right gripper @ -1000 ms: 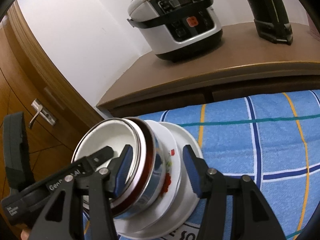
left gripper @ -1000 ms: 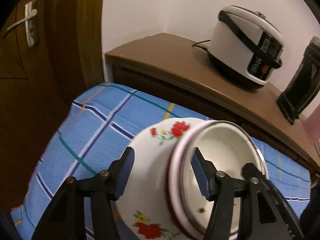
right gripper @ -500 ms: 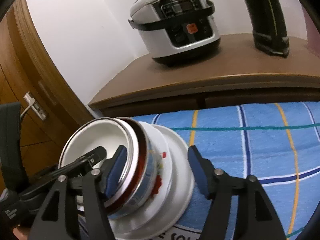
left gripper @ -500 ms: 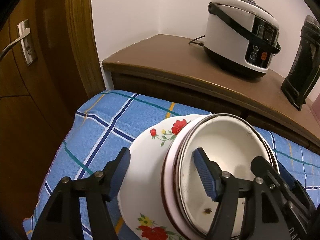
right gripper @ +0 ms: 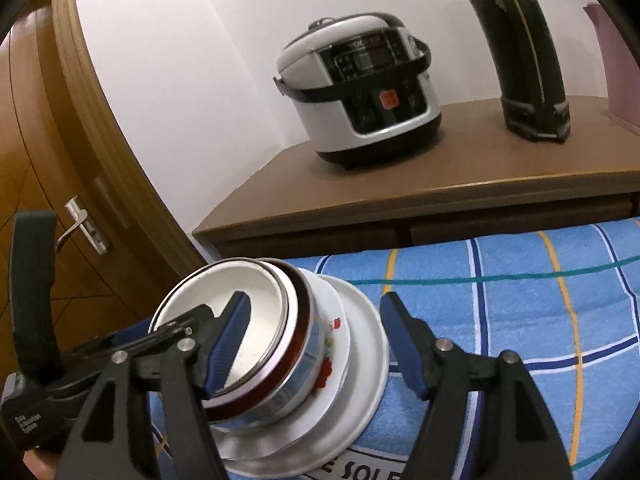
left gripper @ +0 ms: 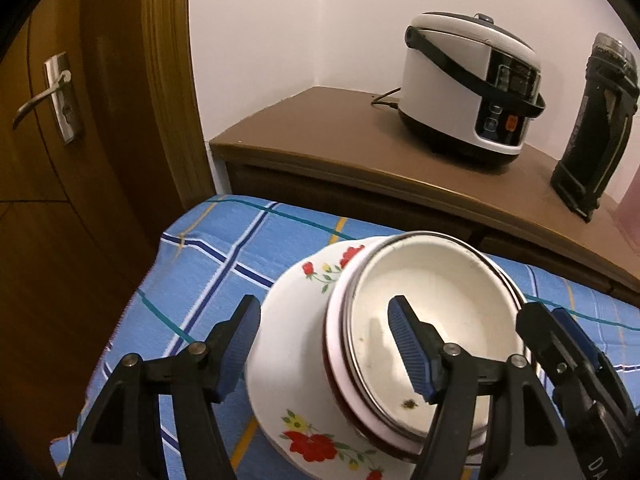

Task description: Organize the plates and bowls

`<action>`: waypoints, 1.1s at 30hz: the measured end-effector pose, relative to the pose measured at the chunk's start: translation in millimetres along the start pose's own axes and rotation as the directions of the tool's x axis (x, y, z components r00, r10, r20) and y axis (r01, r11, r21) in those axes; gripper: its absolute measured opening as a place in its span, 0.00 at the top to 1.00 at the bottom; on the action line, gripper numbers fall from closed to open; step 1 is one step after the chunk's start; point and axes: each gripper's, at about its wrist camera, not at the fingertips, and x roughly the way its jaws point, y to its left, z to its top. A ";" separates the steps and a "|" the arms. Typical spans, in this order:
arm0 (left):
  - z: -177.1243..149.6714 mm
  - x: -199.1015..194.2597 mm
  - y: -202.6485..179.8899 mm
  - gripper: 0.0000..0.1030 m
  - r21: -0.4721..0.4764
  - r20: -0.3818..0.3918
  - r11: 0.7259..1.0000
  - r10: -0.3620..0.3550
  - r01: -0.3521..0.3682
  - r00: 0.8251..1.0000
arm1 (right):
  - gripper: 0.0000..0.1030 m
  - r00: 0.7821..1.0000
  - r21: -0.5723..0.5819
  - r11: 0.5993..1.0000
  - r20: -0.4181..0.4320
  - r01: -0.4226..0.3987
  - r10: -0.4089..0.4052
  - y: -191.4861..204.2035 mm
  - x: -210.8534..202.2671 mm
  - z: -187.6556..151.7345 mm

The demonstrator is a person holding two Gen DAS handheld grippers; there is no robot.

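Observation:
A stack stands on the blue checked cloth [left gripper: 224,264]: a white bowl with a metal rim [left gripper: 432,320] sits in a red-rimmed bowl [left gripper: 340,364], on a flowered plate [left gripper: 296,320]. In the right wrist view the white bowl [right gripper: 256,300] tops the flowered plate [right gripper: 332,340] and a plain white plate [right gripper: 368,344]. My left gripper [left gripper: 324,348] is open, its jaws astride the bowls' near rim. My right gripper [right gripper: 316,344] is open astride the far side of the stack. Neither touches it clearly.
A wooden sideboard [left gripper: 320,136] behind the cloth holds a white rice cooker [left gripper: 468,84] and a tall black object [left gripper: 596,128]. A wooden door with a metal handle [left gripper: 44,96] is at the left. The cloth's edge drops off at the left.
Both grippers have risen and drawn back a little from the stack. The stack has not moved.

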 end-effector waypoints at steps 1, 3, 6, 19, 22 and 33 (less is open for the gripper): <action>-0.7 -0.6 -1.0 0.33 0.002 0.000 1.000 -0.008 0.008 1.000 | 0.32 1.000 -0.001 1.000 0.005 -0.006 0.006 0.5 -1.4 -0.8; -2.0 -1.9 -1.0 0.33 0.002 -0.003 0.999 -0.035 0.035 0.999 | 0.29 1.000 -0.003 1.000 0.020 -0.023 0.023 1.6 -5.1 -1.8; -4.2 -2.5 0.3 0.33 -0.007 -0.014 0.998 -0.060 0.060 0.998 | 0.22 0.998 -0.016 1.000 0.055 -0.015 0.015 2.6 -12.4 -3.6; -12.7 -13.2 8.0 0.33 -0.017 -0.008 0.996 -0.090 0.090 0.996 | 0.15 0.995 -0.039 0.999 0.102 0.017 -0.013 5.3 -26.9 -10.9; -14.8 -18.7 6.2 0.33 -0.005 0.000 0.995 -0.102 0.102 0.995 | 0.09 0.992 -0.029 0.999 0.124 0.027 -0.023 5.1 -34.5 -12.0; -23.8 -37.7 1.8 0.28 0.033 0.023 0.990 -0.136 0.135 0.990 | 0.03 0.986 0.004 1.000 0.163 0.028 -0.028 12.0 -62.2 -17.2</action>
